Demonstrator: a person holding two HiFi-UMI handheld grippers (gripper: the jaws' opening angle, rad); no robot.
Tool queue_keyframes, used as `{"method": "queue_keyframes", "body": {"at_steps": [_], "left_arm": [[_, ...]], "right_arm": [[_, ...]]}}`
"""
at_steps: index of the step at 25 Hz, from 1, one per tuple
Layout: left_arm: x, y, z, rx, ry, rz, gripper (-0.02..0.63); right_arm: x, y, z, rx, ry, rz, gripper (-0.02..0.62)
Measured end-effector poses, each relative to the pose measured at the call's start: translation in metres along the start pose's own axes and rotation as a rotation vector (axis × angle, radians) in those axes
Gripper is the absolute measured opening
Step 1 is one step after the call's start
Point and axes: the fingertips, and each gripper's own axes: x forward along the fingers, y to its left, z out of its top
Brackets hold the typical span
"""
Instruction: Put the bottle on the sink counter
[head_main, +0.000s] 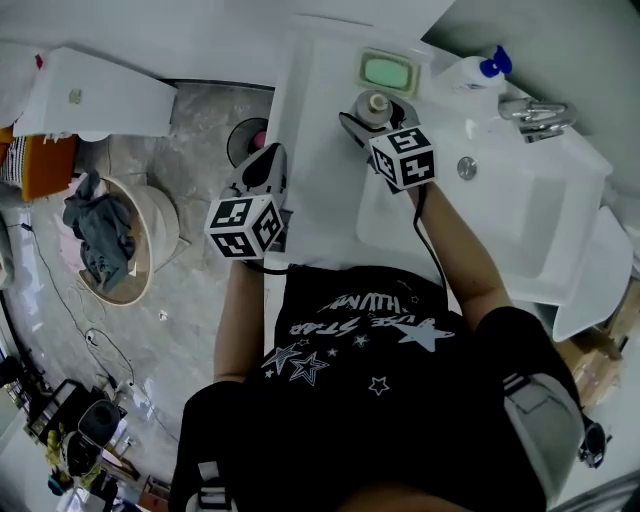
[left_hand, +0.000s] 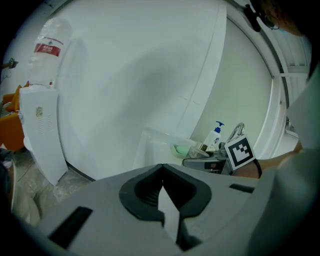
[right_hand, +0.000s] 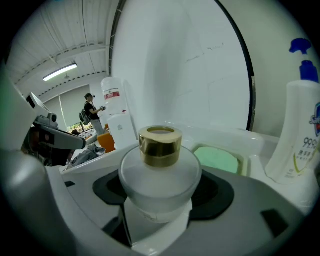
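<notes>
A frosted white bottle with a gold cap (head_main: 377, 102) (right_hand: 160, 167) stands upright between the jaws of my right gripper (head_main: 379, 116) (right_hand: 161, 194), which is shut on its body. It is held over the back left part of the white sink counter (head_main: 320, 140), just in front of a green soap dish (head_main: 387, 72) (right_hand: 218, 160). I cannot tell whether the bottle's base touches the counter. My left gripper (head_main: 266, 165) (left_hand: 162, 186) is off the counter's left edge, shut and empty. The left gripper view shows the right gripper (left_hand: 207, 162) by the sink.
A white pump bottle with a blue head (head_main: 476, 69) (right_hand: 300, 135) (left_hand: 215, 135) and a chrome faucet (head_main: 535, 116) stand behind the basin (head_main: 520, 225). On the floor to the left are a round basket of clothes (head_main: 110, 245) and a white water dispenser (head_main: 95, 95).
</notes>
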Motion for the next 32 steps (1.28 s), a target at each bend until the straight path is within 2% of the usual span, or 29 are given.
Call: {"method": "queue_keyframes", "body": {"at_steps": [8, 21, 29, 32], "left_arm": [[0.01, 0.001, -0.005, -0.006, 0.025, -0.028, 0.008], [0.01, 0.0, -0.012, -0.014, 0.041, -0.029, 0.008], [0.004, -0.006, -0.012, -0.007, 0.033, -0.03, 0.008], [0.001, -0.008, -0.01, -0.002, 0.021, -0.03, 0.008]], "right_arm": [[0.013, 0.0, -0.005, -0.059, 0.021, -0.011, 0.33], [0.019, 0.009, -0.006, -0.152, 0.017, -0.034, 0.33], [0.019, 0.011, -0.006, -0.134, 0.023, -0.087, 0.33], [0.018, 0.01, -0.009, -0.104, 0.025, -0.08, 0.33]]}}
